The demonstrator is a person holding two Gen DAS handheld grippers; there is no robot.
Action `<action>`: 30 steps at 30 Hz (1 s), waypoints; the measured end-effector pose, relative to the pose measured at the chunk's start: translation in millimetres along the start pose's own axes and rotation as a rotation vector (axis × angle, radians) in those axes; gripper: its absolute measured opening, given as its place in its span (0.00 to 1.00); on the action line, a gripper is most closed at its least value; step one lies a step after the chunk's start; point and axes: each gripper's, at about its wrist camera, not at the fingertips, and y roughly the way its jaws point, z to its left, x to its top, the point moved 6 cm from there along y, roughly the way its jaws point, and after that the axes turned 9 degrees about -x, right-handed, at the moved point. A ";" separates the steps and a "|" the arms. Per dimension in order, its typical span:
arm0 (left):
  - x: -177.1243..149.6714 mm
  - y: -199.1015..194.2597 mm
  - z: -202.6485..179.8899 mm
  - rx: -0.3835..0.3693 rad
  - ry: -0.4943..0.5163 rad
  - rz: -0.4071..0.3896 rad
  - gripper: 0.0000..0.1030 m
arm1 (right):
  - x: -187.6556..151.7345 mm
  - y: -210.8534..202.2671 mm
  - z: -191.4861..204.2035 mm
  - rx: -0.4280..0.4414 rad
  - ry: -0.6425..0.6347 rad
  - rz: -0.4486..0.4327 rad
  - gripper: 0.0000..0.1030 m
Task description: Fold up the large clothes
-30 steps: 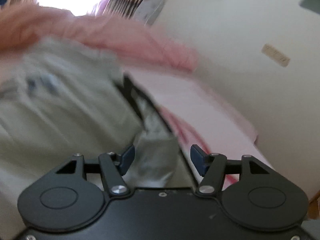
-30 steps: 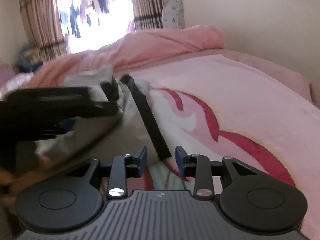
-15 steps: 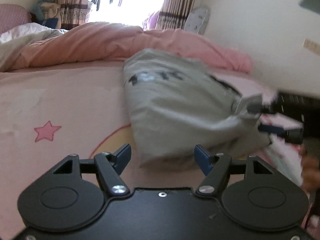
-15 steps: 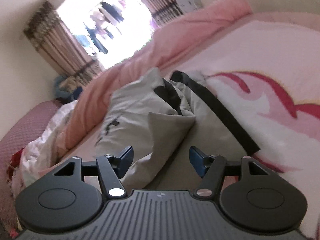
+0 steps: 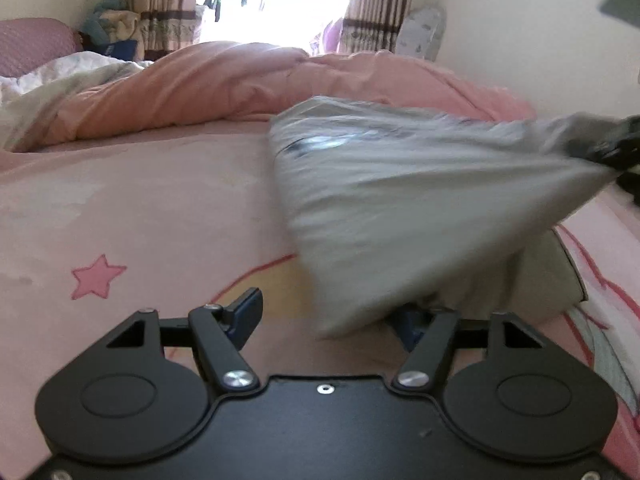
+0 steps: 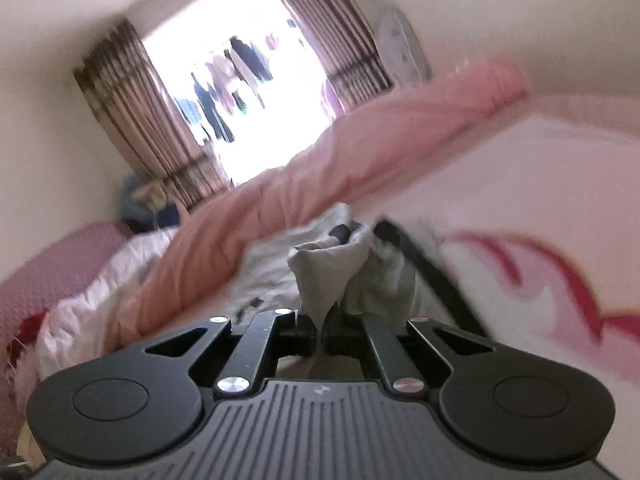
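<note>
The right gripper [image 6: 322,334] has its jaws pressed together on a bunched corner of the grey garment [image 6: 348,268], and the pinched cloth rises straight ahead of the fingers in a crumpled peak that blocks the view just beyond them. To the right of that peak a black band [image 6: 432,268] of the same garment runs slantwise over the pink bedspread [image 6: 540,184] with its red swirl pattern. Farther ahead and to the left lies a rolled pink duvet [image 6: 360,160], with white bedding [image 6: 92,308] heaped at the far left, and striped curtains [image 6: 132,120] frame a bright window behind. In the left wrist view the left gripper [image 5: 328,316] stands spread wide and holds nothing; a lower fold of the grey garment [image 5: 420,208] hangs over its right fingertip and hides most of it, while the left fingertip [image 5: 246,312] is clear above the bedspread [image 5: 140,200]. The garment is stretched taut up and to the right, toward the dark, blurred shape of the other gripper at the frame's right edge. A pink star [image 5: 98,276] lies ahead to the left, the duvet [image 5: 224,80] far ahead.
</note>
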 end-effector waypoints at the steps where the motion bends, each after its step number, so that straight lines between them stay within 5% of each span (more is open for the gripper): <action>1: 0.3 3.0 1.3 -0.014 -0.018 0.004 0.68 | 1.0 1.4 -10.0 -0.024 0.003 -0.011 0.03; 7: -9.7 15.7 -3.0 -0.005 0.063 0.006 0.71 | -52.2 44.1 -84.4 -0.094 0.081 0.137 0.03; 15: -16.2 25.1 13.4 0.001 0.047 0.034 0.76 | -68.2 46.9 -89.1 -0.066 0.057 0.143 0.04; 17: -15.2 22.8 12.8 0.000 0.041 0.043 0.76 | -64.0 44.8 -90.0 -0.055 0.060 0.151 0.11; 21: -12.0 -7.2 5.7 -0.017 0.073 0.067 0.75 | -47.6 33.1 -94.7 -0.084 0.036 0.118 0.28; 23: -12.7 -29.2 3.4 -0.006 0.119 0.053 0.74 | -41.6 23.9 -94.6 -0.143 0.011 0.077 0.45; 26: 2.0 -53.0 3.1 0.012 0.118 -0.013 0.72 | -31.3 5.2 -80.8 -0.155 -0.042 0.000 0.37; 30: 30.5 -57.4 -10.8 -0.077 0.077 -0.088 0.72 | -22.0 -7.4 -47.2 -0.158 -0.151 -0.086 0.36</action>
